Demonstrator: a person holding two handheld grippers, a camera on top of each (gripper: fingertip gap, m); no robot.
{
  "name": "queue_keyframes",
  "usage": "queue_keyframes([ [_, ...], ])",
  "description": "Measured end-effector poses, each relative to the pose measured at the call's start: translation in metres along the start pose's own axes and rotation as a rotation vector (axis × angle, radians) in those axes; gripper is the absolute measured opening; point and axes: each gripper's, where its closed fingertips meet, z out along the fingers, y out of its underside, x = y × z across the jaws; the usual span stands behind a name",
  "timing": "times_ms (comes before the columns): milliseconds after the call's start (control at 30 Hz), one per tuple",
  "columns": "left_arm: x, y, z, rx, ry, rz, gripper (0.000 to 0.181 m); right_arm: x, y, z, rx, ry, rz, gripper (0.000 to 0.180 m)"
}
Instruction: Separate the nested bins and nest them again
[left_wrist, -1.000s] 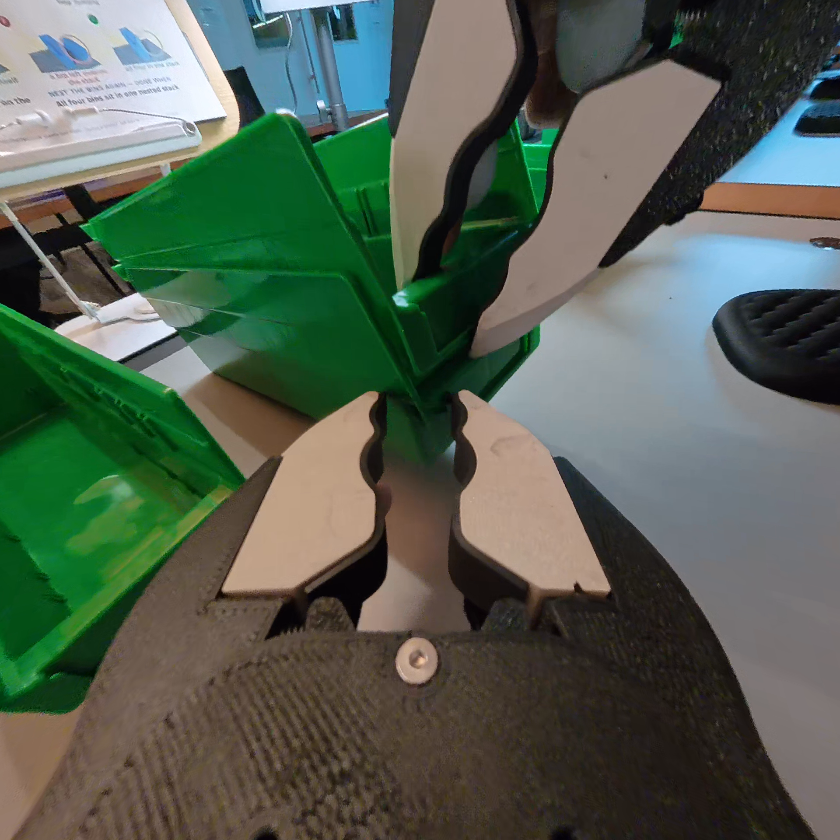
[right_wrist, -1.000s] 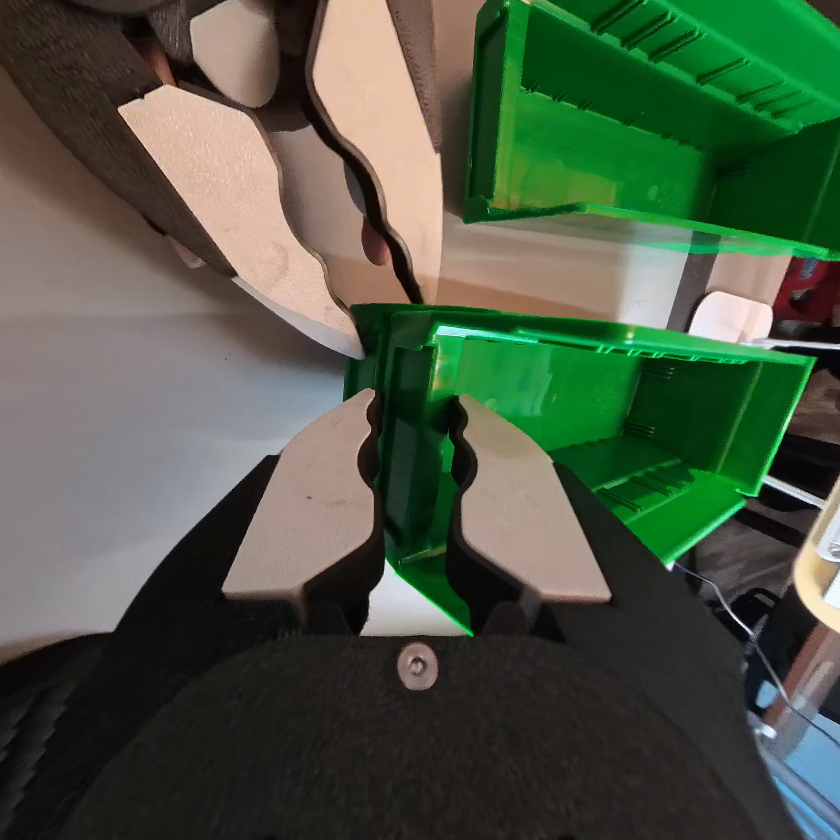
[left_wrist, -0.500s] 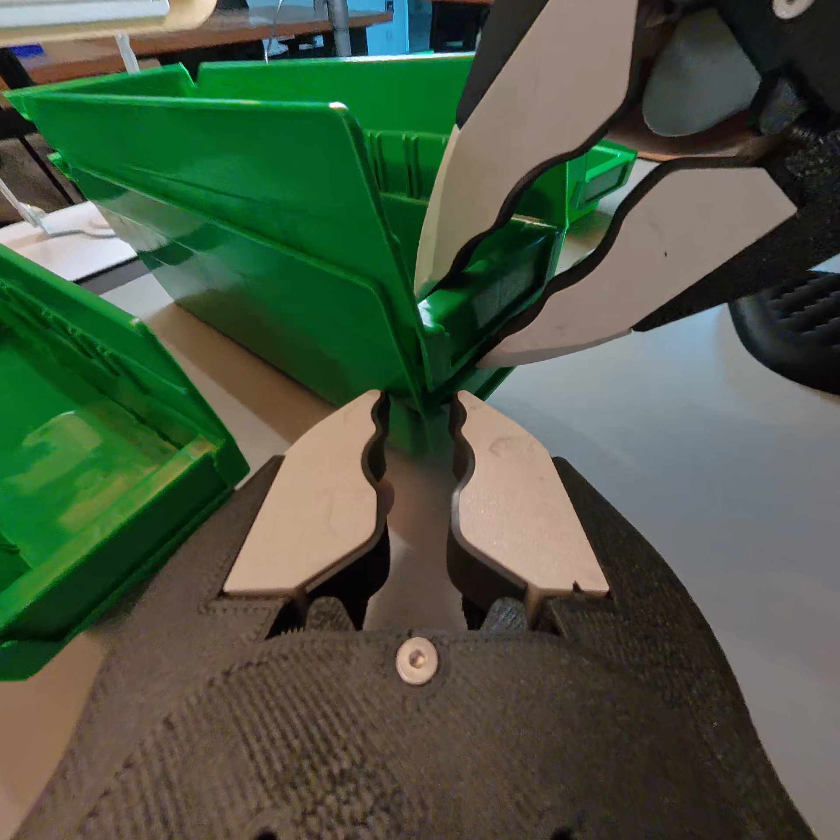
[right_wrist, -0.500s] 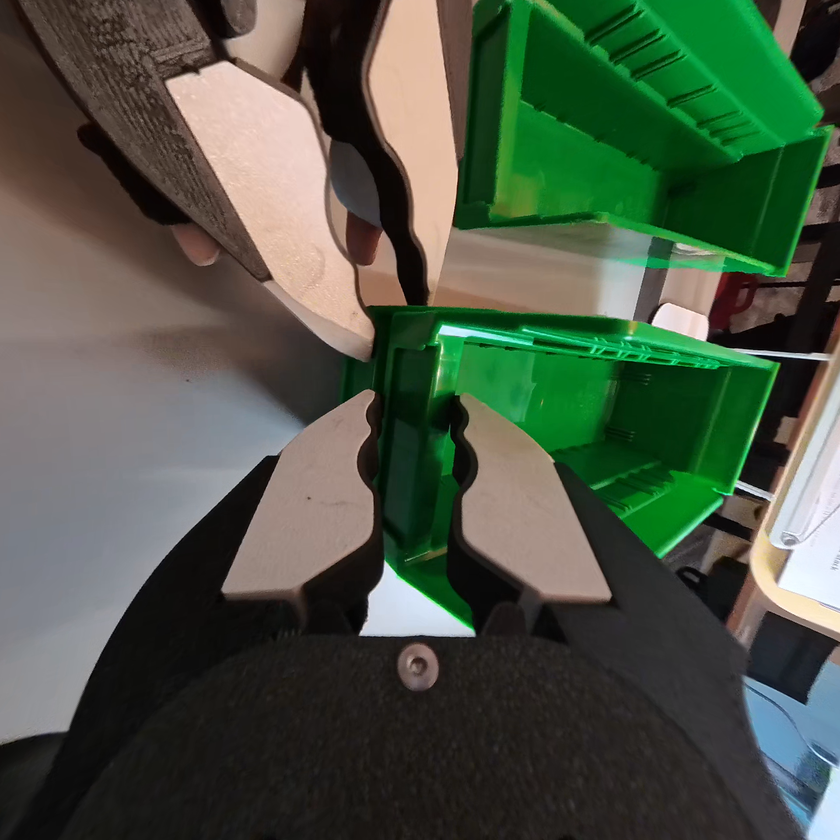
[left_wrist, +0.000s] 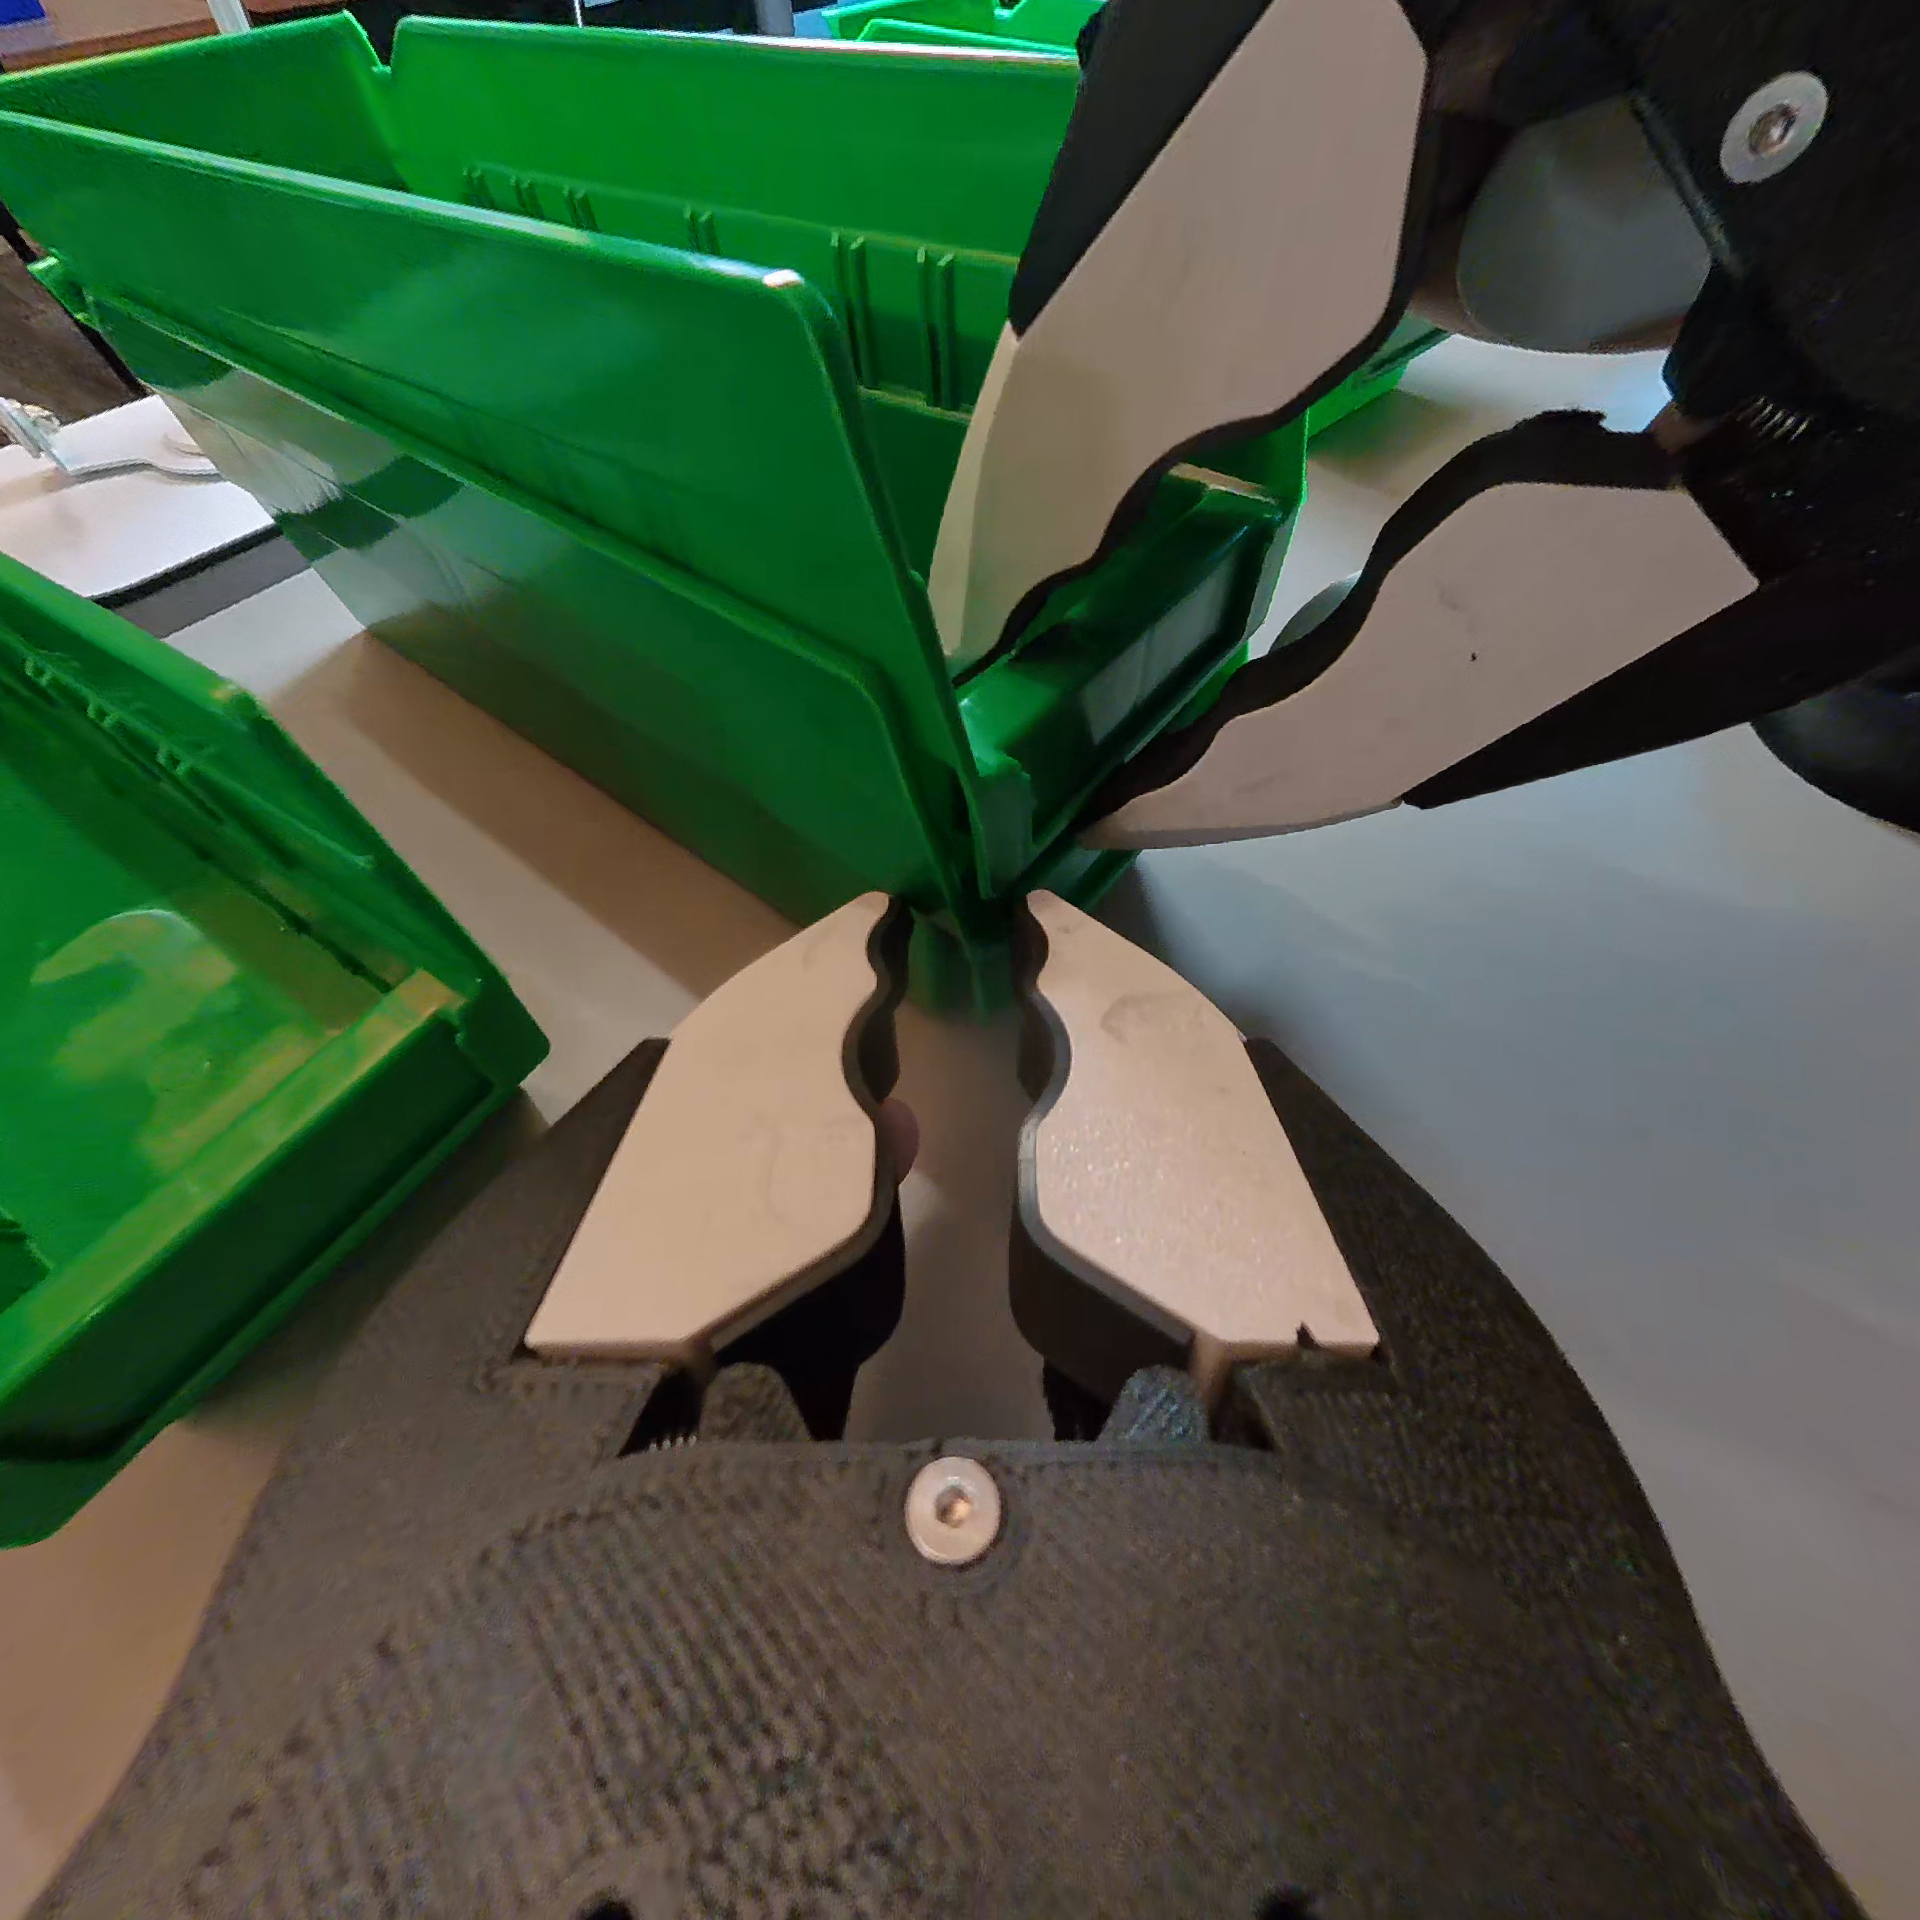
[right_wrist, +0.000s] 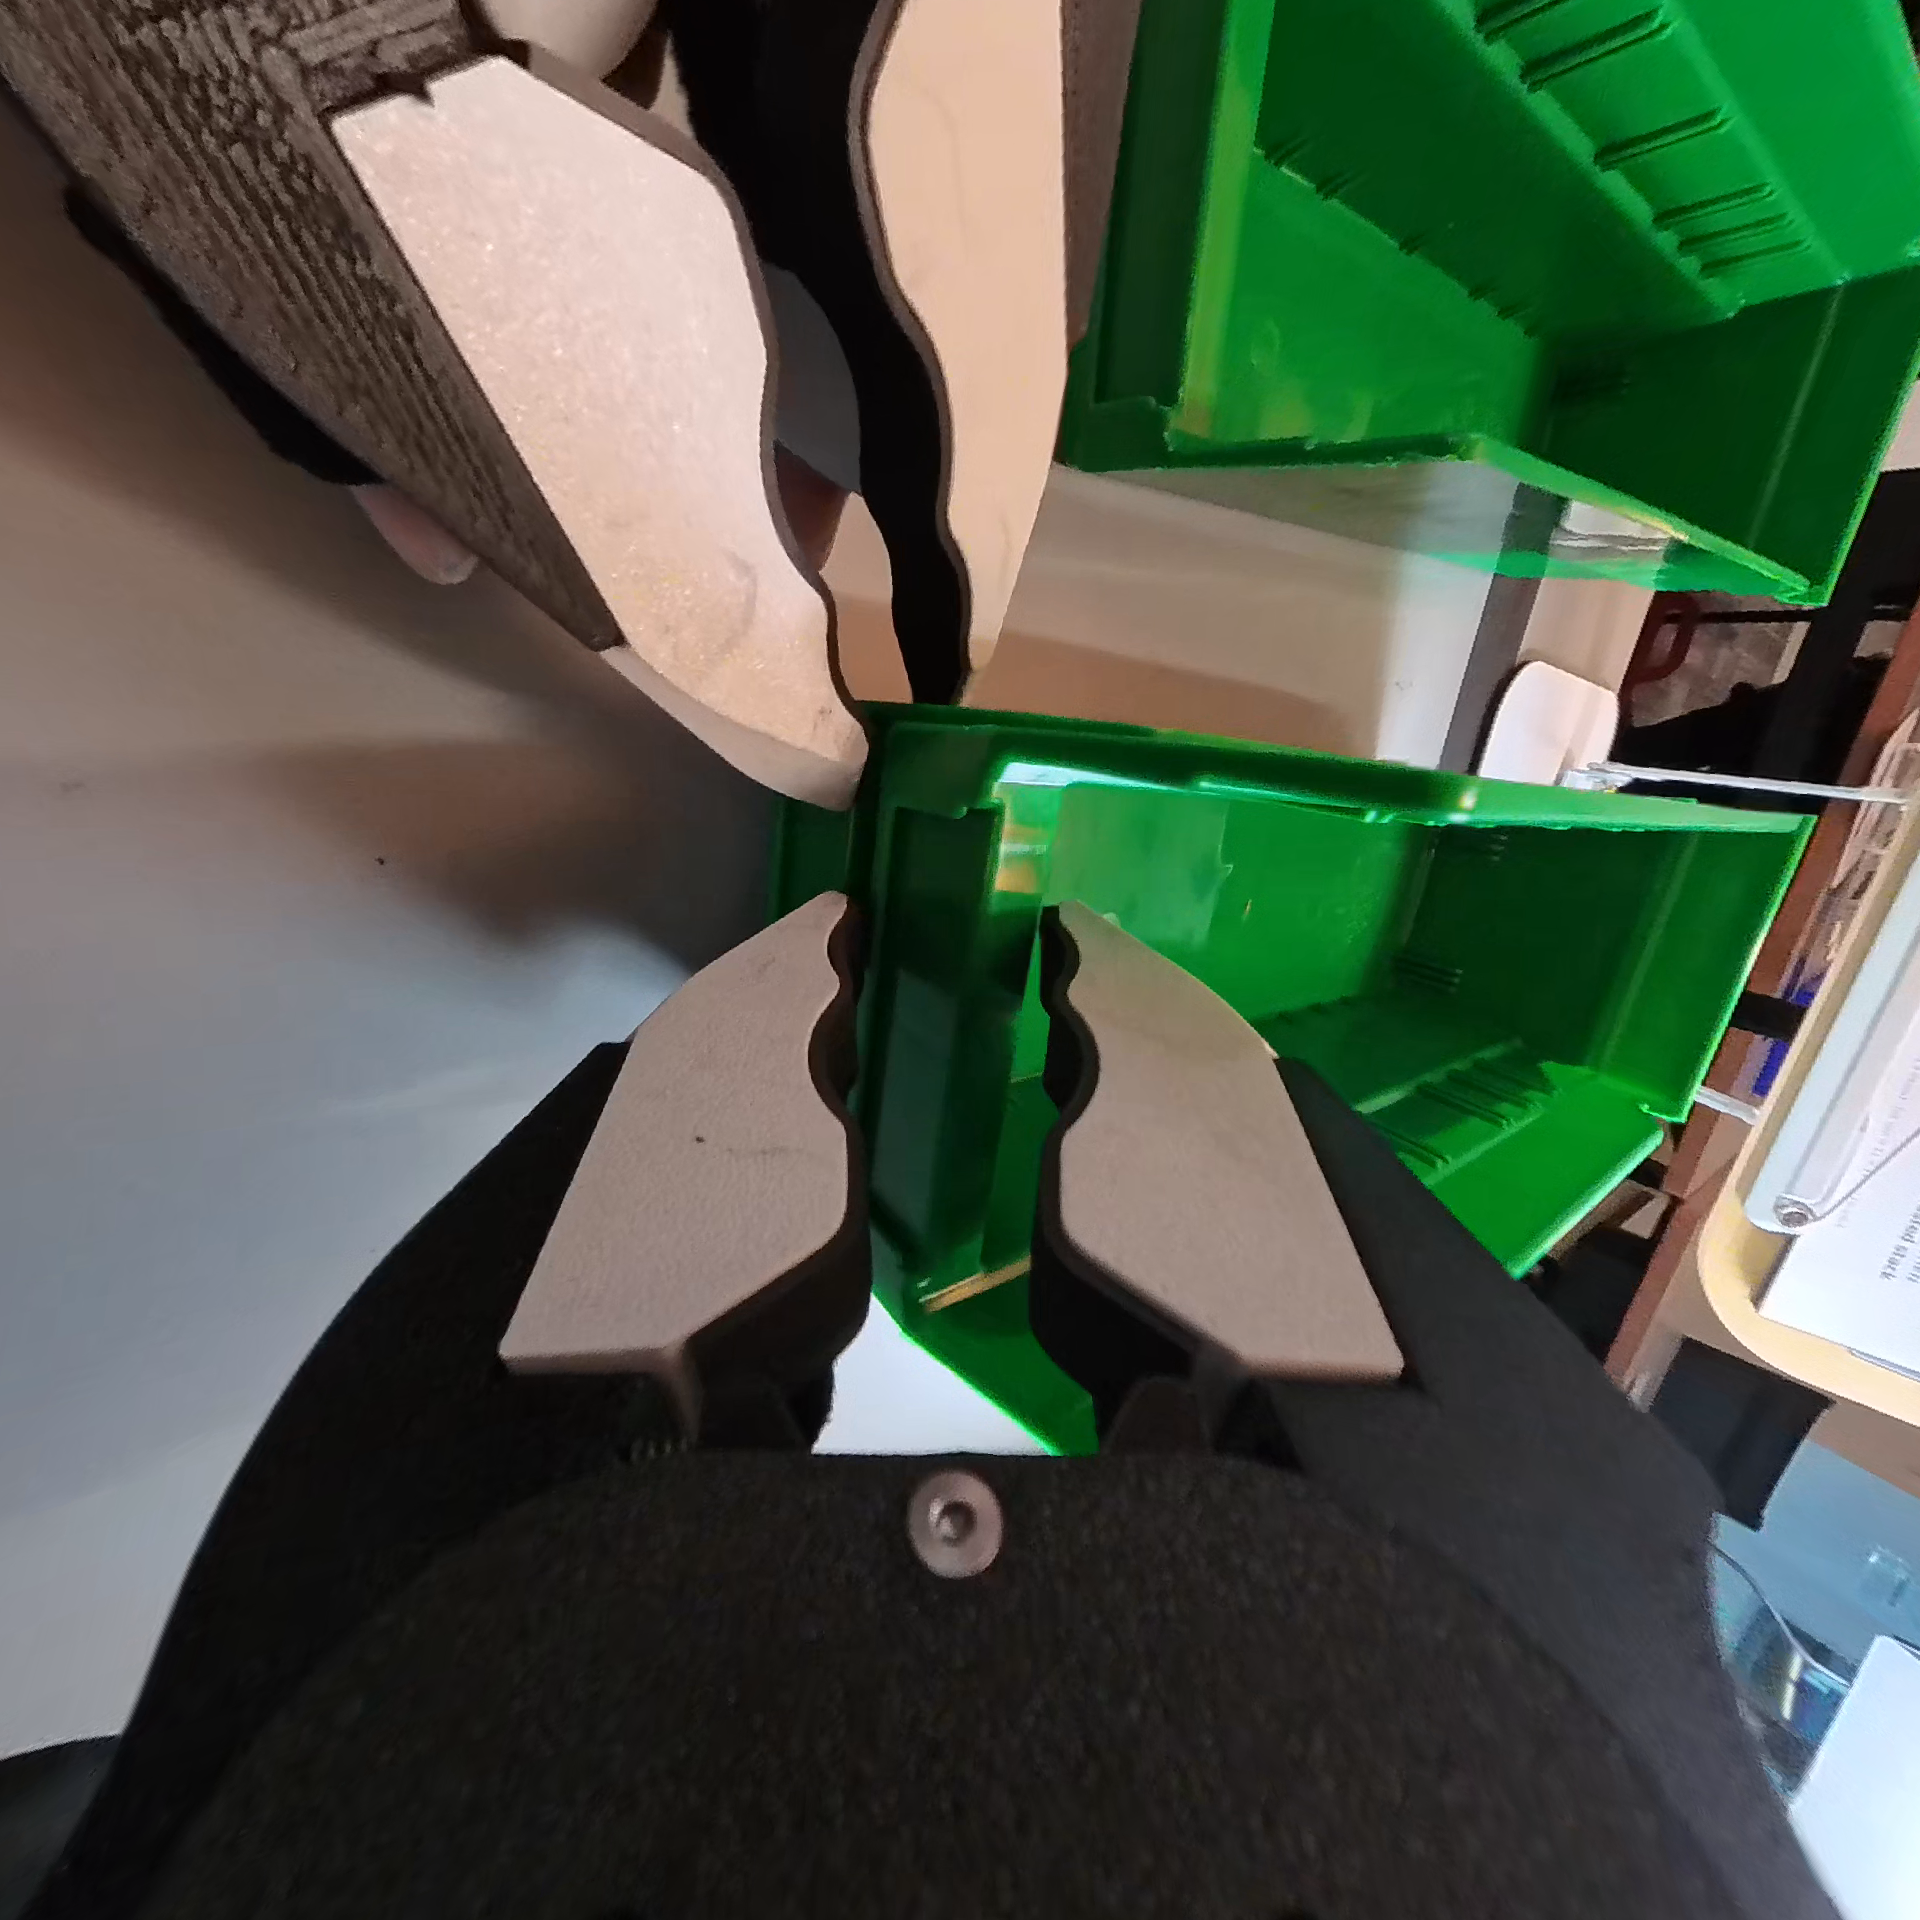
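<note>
At twelve o'clock from the left gripper (left_wrist: 956, 925), whose narrowly parted jaws are pinching the outer bin's (left_wrist: 582, 665) corner, the right gripper (right_wrist: 945, 925) is clamping the inner bin's (right_wrist: 1403, 935) front wall. One separated bin (left_wrist: 187, 1091) is lying at nine o'clock; I judge separating is partly done and re-nesting is left.

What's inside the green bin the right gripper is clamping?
The clamped bin looks empty: bare ribbed floor and walls. The right gripper covers its front lip, hiding anything there.

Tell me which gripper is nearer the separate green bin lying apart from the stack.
Left. The left gripper sits right beside the separate bin, pinching the stack corner; the right gripper grips the stack's front wall, farther off.
</note>
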Motion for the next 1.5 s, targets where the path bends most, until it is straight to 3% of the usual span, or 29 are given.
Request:
queue_keyframes([
  [367, -0.008, -0.009, -0.006, 0.069, -0.056, 0.043, 0.02, 0.006, -0.006, -0.003, 0.071, 0.061, 0.025, 0.03],
  [1000, -0.02, -0.025, -0.002, 0.12, -0.154, 0.102, 0.007, 0.038, -0.01, -0.026, 0.128, 0.078, 0.021, 0.03],
  [1067, -0.027, -0.001, 0.006, 0.022, -0.151, 0.086, 0.006, 0.061, -0.02, -0.051, 0.215, 0.128, 0.105, 0.031],
  [1167, -0.024, -0.003, -0.003, 0.035, -0.145, 0.073, 0.006, 0.095, -0.017, -0.102, 0.233, 0.241, 0.074, 0.029],
  [1500, -0.007, -0.003, 0.003, 0.019, -0.084, 0.04, 0.008, 0.139, 0.0, -0.146, 0.247, 0.362, 0.095, 0.026],
])
